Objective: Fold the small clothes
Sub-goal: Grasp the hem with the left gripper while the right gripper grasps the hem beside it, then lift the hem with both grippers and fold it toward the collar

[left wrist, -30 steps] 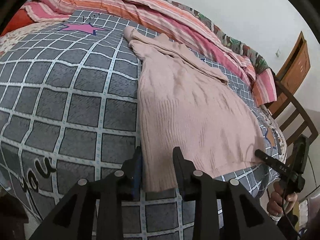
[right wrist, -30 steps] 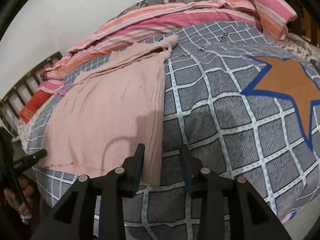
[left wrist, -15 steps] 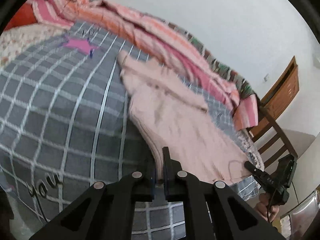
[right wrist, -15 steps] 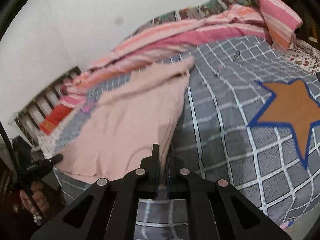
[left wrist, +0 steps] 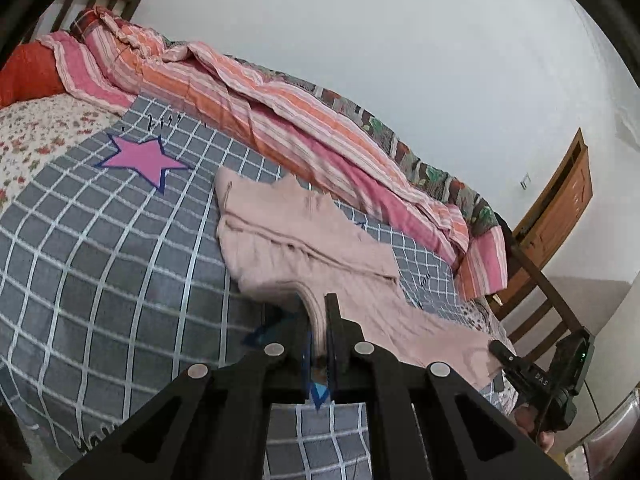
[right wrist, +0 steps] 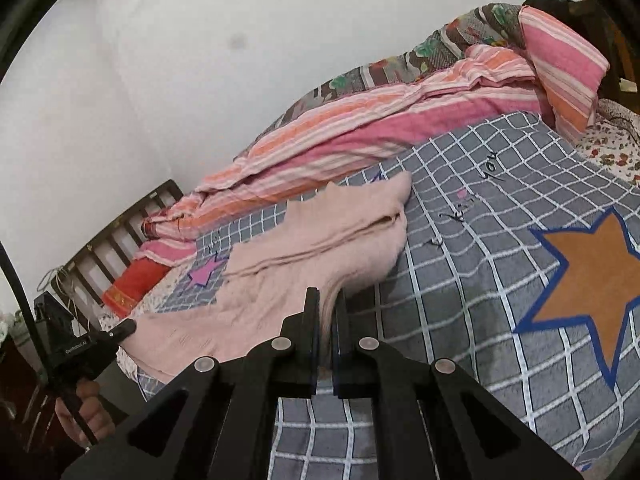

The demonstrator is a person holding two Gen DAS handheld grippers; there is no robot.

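Two grippers each pinch a near corner of the pink sweater (left wrist: pixel 304 248), one per hem end. The left gripper (left wrist: pixel 318 314) has its jaws together on a bunched fold of knit, and the right gripper (right wrist: pixel 328 306) is clamped the same way on the other corner. Both hem corners hang clear of the bed (left wrist: pixel 100 264), while the rest of the sweater lies on the checked cover, with its sleeves folded across the chest.

From either gripper the sweater runs away toward 12 o'clock, its long axis pointing from the raised hem to the collar near the striped quilt (left wrist: pixel 280 120). In the left view the body spreads toward 1 and 2 o'clock, and the right gripper shows at about 4 o'clock with a hand (left wrist: pixel 544 432) on its handle. In the right view the body lies toward 10 and 11 o'clock.

Judging from this, the coming move is probably to carry the hem forward over the body toward the collar. Neither hand is nearer, so both should travel evenly along that axis or the fold will skew.
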